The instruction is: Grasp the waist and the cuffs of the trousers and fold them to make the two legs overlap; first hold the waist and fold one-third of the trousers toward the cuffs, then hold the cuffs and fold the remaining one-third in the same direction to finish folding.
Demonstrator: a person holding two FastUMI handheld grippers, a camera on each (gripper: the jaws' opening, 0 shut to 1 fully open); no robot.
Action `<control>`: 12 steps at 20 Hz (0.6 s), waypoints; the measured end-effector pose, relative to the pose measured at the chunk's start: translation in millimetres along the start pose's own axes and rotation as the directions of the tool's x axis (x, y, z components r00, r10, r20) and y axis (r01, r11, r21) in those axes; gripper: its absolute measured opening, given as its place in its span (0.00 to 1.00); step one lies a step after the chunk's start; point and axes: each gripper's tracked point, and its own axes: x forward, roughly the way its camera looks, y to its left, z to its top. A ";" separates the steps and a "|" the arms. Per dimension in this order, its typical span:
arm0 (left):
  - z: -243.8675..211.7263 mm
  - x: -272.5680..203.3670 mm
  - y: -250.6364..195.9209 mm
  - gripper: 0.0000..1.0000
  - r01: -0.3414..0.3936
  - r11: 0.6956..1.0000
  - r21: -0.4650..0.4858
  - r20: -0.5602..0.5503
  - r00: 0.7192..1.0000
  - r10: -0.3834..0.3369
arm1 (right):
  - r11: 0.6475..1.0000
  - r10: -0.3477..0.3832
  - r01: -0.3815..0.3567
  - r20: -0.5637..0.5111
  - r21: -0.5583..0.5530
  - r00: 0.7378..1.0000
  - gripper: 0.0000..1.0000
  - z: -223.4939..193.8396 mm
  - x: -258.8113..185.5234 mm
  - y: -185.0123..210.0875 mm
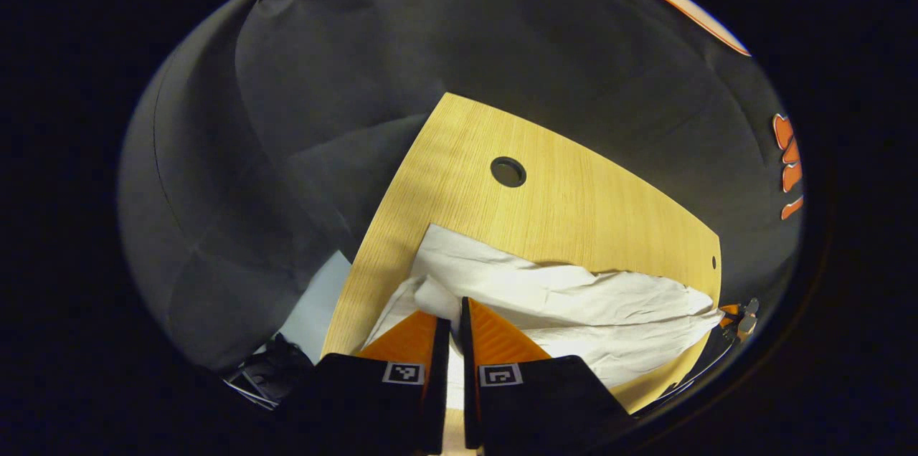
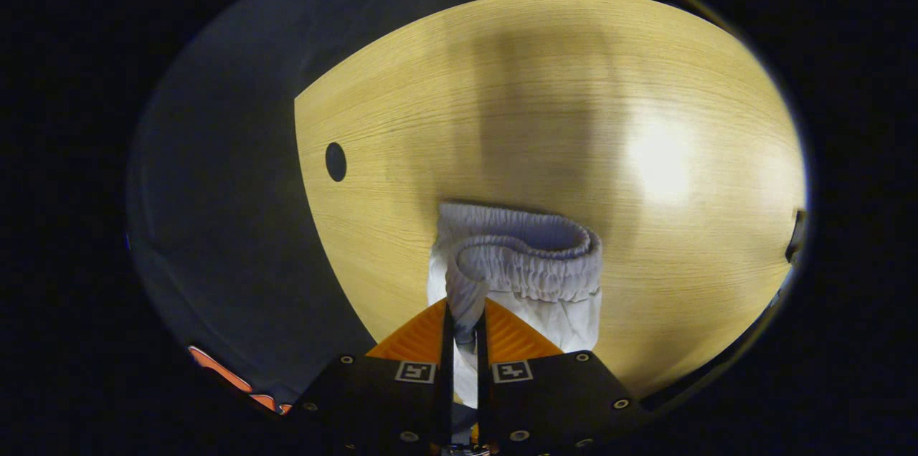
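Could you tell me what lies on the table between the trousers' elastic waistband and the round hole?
Nothing: in the right gripper view, bare wooden table separates the trousers' waistband from the round hole.

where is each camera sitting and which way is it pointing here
Left gripper view: rides on the left gripper, looking along its fingers over the white trousers lying crumpled on the wooden table, toward the booth wall; its two fingers pinch the fabric at the bottom.
Right gripper view: rides on the right gripper, looking down at the tabletop; its fingers clamp the trousers' elastic waist, which hangs curled over the table.
Shared: the trousers, the table and its round hole.
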 end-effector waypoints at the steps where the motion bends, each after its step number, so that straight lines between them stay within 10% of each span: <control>1: 3.8 -1.8 -2.0 0.17 0.006 1.000 -0.002 0.022 1.000 -0.006 | 0.999 0.043 -0.043 0.004 0.006 0.999 0.18 0.3 -0.4 5.1; 5: 11.2 -7.1 0.6 0.35 -0.002 0.999 -0.042 0.082 0.997 0.006 | 0.986 0.163 -0.165 0.068 0.020 0.984 0.30 20.4 -19.7 16.6; 8: 20.3 -17.4 3.5 0.75 -0.019 0.999 -0.042 0.145 0.989 0.025 | 0.960 0.279 -0.278 0.117 -0.019 0.953 0.41 29.9 -49.6 38.2; 12: 26.2 -38.3 -9.8 0.94 -0.025 0.999 0.020 0.213 0.977 0.020 | 0.969 0.238 -0.226 0.131 -0.101 0.962 0.59 21.0 -55.3 28.8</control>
